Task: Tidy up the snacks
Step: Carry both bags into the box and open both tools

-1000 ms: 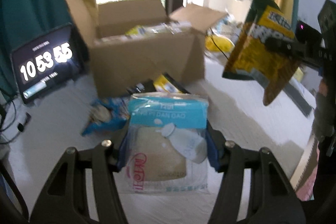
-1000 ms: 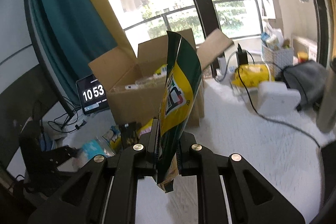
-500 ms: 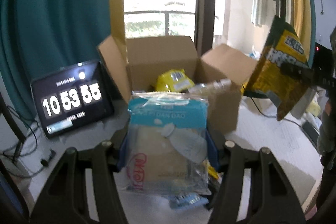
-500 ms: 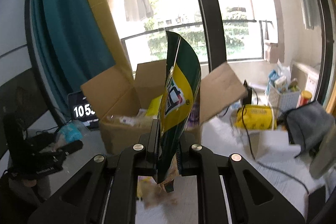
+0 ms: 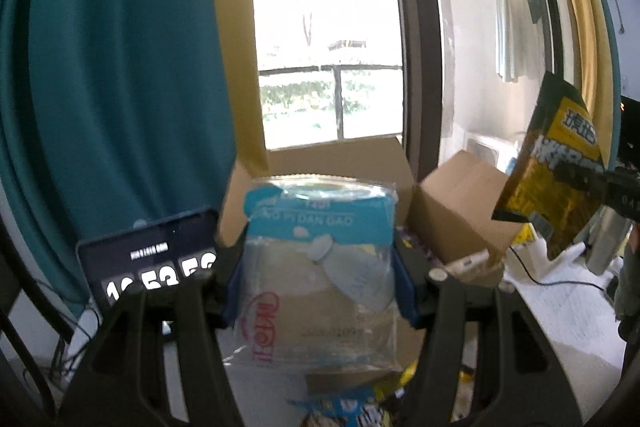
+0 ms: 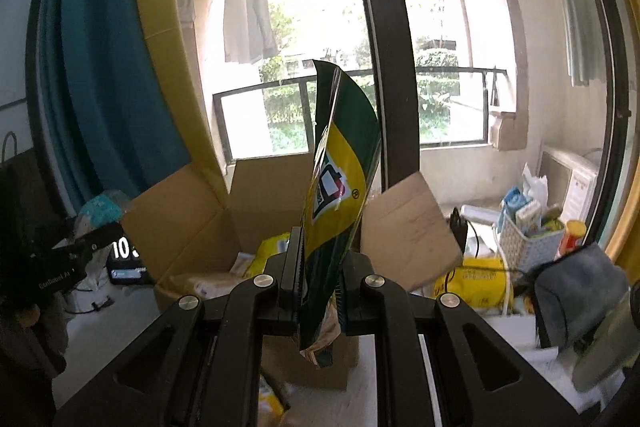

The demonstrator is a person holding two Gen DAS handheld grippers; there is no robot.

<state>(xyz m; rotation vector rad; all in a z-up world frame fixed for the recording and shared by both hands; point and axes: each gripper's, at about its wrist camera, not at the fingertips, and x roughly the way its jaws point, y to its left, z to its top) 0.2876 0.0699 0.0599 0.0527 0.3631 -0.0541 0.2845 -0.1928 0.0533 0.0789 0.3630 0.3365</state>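
Note:
My left gripper is shut on a clear cake packet with a blue top, held up in front of the open cardboard box. My right gripper is shut on a green and yellow snack bag standing upright between its pads, above the same cardboard box. That snack bag also shows at the right of the left wrist view. Yellow and pale packets lie inside the box. The left gripper with the cake packet shows at the left of the right wrist view.
A tablet clock stands left of the box. More snack packets lie on the white table below. A white basket of items, a yellow bag and a grey cloth sit to the right. Windows and curtains stand behind.
Both grippers have risen with their packets and come nearer to the box; the table and the packets on it have dropped low in both views.

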